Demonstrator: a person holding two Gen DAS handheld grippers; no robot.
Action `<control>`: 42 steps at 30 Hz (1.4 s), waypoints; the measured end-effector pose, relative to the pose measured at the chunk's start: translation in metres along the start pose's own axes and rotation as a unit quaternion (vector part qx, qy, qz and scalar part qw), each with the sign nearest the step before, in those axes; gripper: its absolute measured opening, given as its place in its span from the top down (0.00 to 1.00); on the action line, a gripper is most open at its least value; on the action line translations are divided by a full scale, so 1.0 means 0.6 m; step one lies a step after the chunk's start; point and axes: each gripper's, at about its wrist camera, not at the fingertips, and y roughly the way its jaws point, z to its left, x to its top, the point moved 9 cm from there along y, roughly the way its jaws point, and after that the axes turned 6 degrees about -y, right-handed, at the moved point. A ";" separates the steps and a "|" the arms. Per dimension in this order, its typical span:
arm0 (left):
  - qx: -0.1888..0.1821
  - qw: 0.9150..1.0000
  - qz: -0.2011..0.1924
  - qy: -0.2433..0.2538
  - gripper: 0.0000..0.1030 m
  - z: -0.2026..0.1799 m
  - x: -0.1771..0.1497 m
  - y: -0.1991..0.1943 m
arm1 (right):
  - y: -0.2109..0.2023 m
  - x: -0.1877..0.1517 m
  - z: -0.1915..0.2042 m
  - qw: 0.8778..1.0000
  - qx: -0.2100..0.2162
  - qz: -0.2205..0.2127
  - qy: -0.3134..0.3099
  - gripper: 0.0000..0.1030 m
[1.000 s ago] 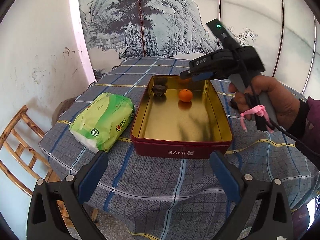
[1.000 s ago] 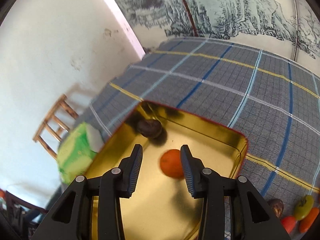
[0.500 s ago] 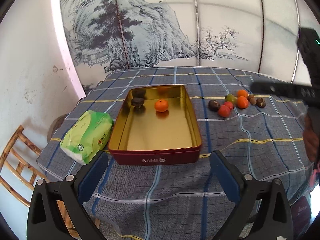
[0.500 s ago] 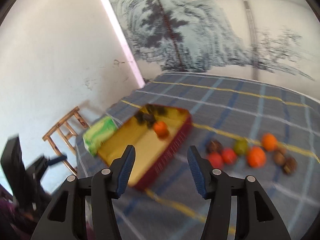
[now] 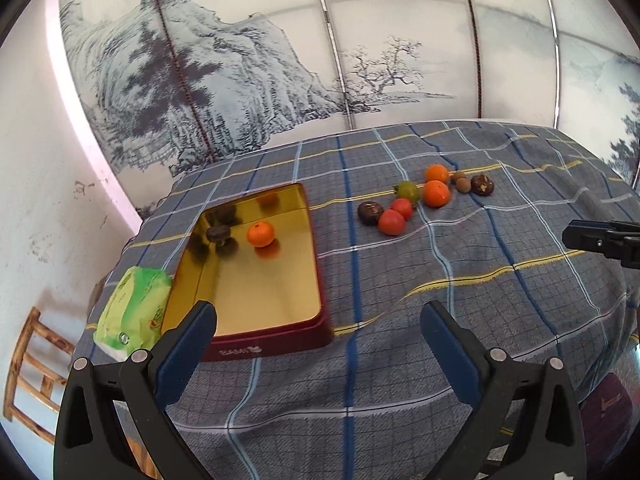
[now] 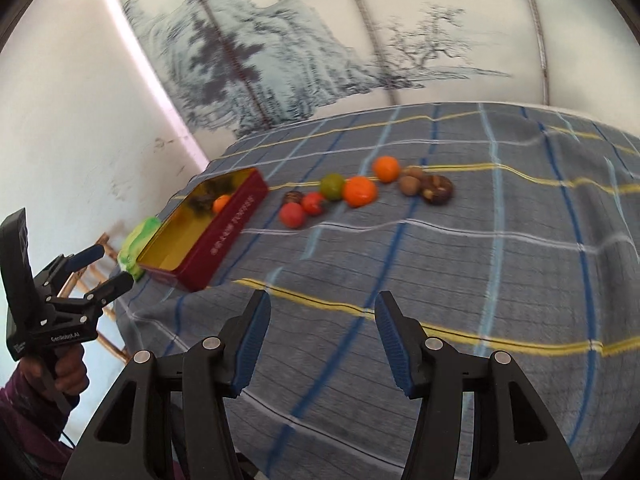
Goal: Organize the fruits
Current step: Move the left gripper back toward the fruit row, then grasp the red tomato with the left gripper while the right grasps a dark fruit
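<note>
A red tin with a gold inside sits on the checked cloth and holds an orange and a dark fruit. Several loose fruits lie in a row to its right: two red ones, a green one, two oranges and dark brown ones. My left gripper is open and empty near the tin's front edge. Over the cloth's near side my right gripper is open and empty, well short of the fruit row.
A green tissue pack lies left of the tin. A wooden chair stands beyond the table's left edge. A painted screen and white wall stand behind. A hand holds the left gripper's handle.
The right gripper drew back from over the tin to the right and near side, its jaws wider and the orange left in the tin. The left view swung right, bringing the fruit row into sight.
</note>
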 end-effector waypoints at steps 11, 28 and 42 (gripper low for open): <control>-0.085 0.995 0.041 0.029 0.10 -0.078 0.048 0.080 | -0.013 -0.011 -0.019 1.000 0.011 -0.017 0.013 0.46; -0.118 0.981 0.152 -0.013 0.50 -0.127 0.089 0.291 | -0.014 -0.023 -0.091 0.997 0.031 -0.022 0.070 0.45; -0.108 0.981 0.163 -0.003 0.70 -0.139 0.074 0.314 | 0.000 -0.019 -0.099 0.997 0.037 -0.008 0.070 0.44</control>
